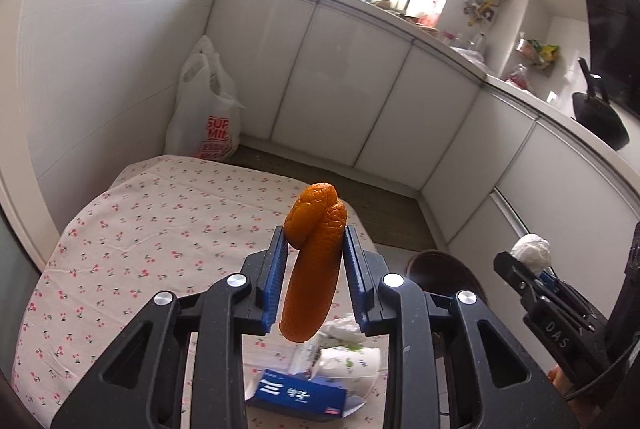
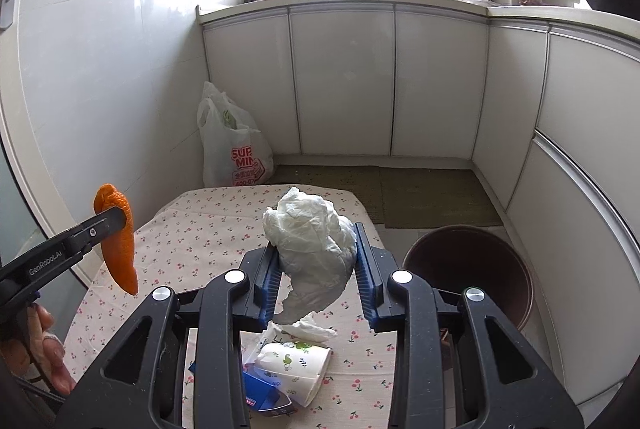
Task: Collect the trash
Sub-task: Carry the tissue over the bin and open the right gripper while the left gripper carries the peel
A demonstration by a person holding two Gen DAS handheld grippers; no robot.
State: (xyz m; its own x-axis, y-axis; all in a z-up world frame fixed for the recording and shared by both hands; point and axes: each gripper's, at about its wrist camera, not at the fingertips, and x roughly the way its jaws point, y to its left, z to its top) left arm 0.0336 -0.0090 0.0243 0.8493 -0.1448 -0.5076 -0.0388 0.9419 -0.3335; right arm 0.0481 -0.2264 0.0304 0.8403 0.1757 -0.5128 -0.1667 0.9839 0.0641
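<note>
Honestly, the thing I'd worry about most here is the orange peel (image 1: 314, 261). My left gripper (image 1: 314, 261) has it pinched only near its upper end, so most of the strip dangles below the blue pads, and it's curled and slick-looking. One quick swing toward the bin and I reckon it could twist out and land back on the cherry-print tablecloth (image 1: 140, 229), or on the floor mat.

The right gripper (image 2: 316, 261) is clamped on a crumpled white tissue wad (image 2: 310, 229), and that one bulges well above the fingers with a loose tail hanging under them. Soft paper squashes, so the grip might feel firm while only holding a fold. If the tail snags on the paper cup (image 2: 294, 363) lying on its side below, the wad could get tugged loose.

As for where stuff sits: both pieces are up in the air over the table, the peel off to the left of the tissue. The brown bin (image 2: 472, 269) stands on the floor just past the table's right edge, nearer the right gripper. The cup, another tissue scrap and a blue tissue box (image 1: 298, 397) lie on the cloth beneath both tools, not yet collected. I'd guess the tissue goes in first.
</note>
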